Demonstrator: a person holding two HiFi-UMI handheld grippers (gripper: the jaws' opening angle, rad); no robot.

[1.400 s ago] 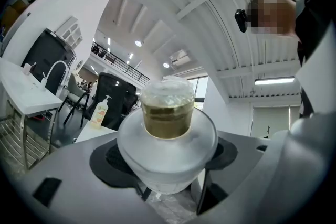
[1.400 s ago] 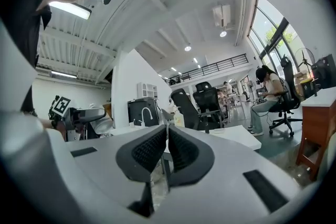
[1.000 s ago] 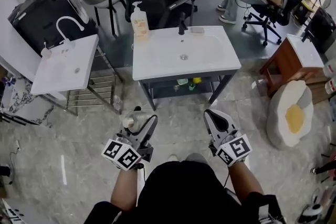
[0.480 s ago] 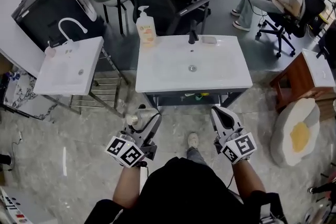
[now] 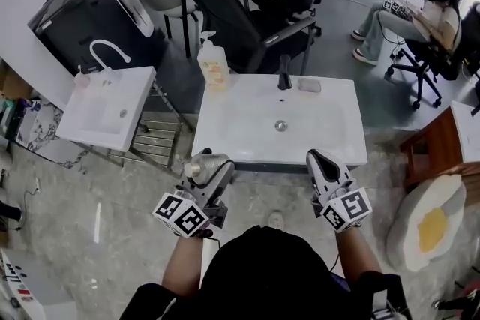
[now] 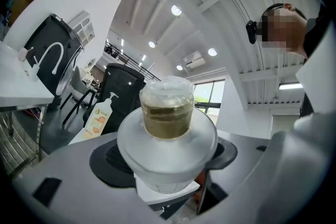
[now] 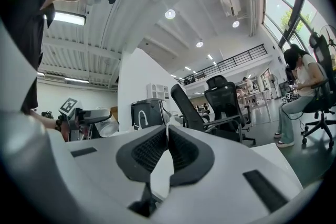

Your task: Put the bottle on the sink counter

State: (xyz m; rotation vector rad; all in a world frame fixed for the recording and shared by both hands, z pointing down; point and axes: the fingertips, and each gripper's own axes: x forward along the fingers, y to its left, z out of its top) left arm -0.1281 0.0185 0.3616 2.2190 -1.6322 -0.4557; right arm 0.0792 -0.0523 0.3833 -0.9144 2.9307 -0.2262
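Now left gripper point(image 5: 210, 171) clamps bottle point(image 6: 167, 113); right gripper point(image 5: 316, 158) closed, empty, at sink counter point(image 5: 240, 127) edge.

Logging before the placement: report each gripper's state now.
Left gripper: shut on the bottle.
Right gripper: shut, holding nothing.

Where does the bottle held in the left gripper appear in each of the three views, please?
Head view: bottle lower left of centre, in the left gripper.
Left gripper view: bottle in the centre, clamped between the jaws.
Right gripper view: bottle small, at mid-left.
Shared landmark: the black cabinet, at upper left, left and left of centre.
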